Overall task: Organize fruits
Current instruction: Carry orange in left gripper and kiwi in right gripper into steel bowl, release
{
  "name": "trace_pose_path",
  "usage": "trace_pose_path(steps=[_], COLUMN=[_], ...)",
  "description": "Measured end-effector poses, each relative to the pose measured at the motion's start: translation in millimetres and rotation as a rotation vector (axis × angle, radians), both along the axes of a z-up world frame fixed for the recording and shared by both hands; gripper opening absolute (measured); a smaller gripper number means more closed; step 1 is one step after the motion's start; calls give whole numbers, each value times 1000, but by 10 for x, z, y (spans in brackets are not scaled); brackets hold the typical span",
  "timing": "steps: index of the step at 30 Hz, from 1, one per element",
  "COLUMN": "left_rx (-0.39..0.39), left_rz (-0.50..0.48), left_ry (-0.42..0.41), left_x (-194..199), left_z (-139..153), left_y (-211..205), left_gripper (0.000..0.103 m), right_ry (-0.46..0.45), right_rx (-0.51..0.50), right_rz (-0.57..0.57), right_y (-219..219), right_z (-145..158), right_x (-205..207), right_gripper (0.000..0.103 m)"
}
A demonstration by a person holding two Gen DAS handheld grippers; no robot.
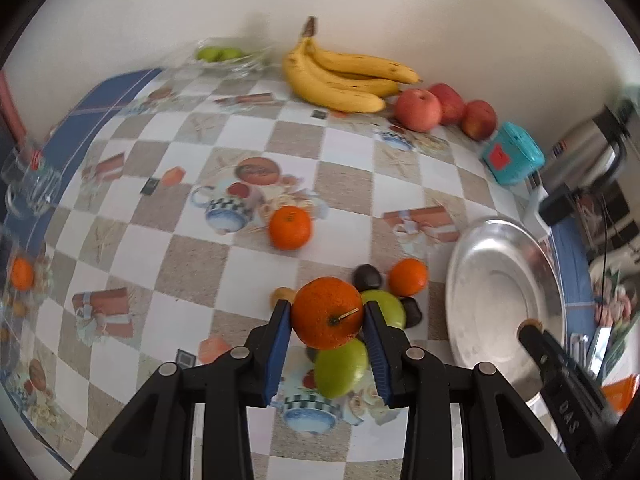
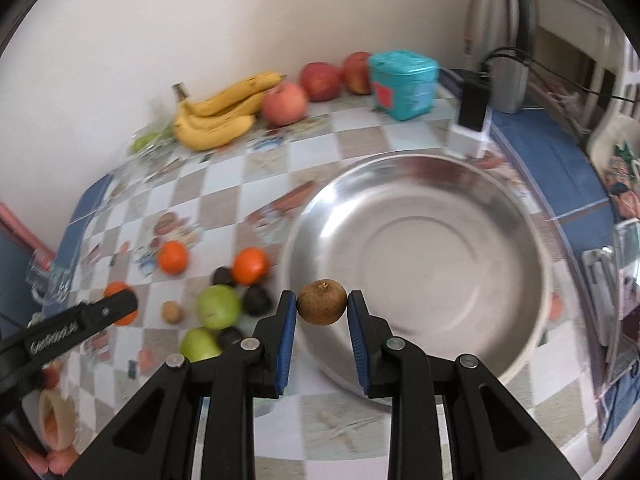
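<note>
My left gripper (image 1: 326,314) is shut on an orange (image 1: 326,312) and holds it above a cluster of green fruits (image 1: 340,368), dark fruits (image 1: 367,277) and another orange (image 1: 408,277). My right gripper (image 2: 322,304) is shut on a small brown fruit (image 2: 322,302) at the near rim of the steel bowl (image 2: 500,216). The bowl also shows in the left wrist view (image 1: 480,248). A lone orange (image 1: 289,227) lies mid-table. The left gripper shows in the right wrist view (image 2: 120,304) at the left.
Bananas (image 1: 340,76) and red apples (image 1: 418,110) lie by the far wall, with a glass dish of green fruits (image 1: 220,56). A teal box (image 1: 512,154), a steel flask (image 2: 500,32) and a black-and-white charger (image 2: 472,120) stand at the right. A glass mug (image 1: 28,180) sits at the left.
</note>
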State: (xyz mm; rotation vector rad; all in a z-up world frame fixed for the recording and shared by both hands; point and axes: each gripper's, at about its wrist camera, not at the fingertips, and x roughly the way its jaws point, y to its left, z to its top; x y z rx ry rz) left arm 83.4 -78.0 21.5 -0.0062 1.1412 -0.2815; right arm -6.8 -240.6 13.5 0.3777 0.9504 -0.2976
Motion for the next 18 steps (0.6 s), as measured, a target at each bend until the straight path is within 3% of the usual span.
trace_pose_path(steps=[8, 18], left_rx=[39, 108], left_rz=[-121, -253], left_ry=[-46, -56], left_x=[-52, -92], left_z=[88, -81], left_y=[-593, -1330], left_gripper=[39, 39], right_ry=[3, 33], right_rx=[-66, -22], right_rz=[-108, -180], right_y=[-325, -661], right_z=[48, -68], right_x=[-89, -103], right_gripper=[27, 27])
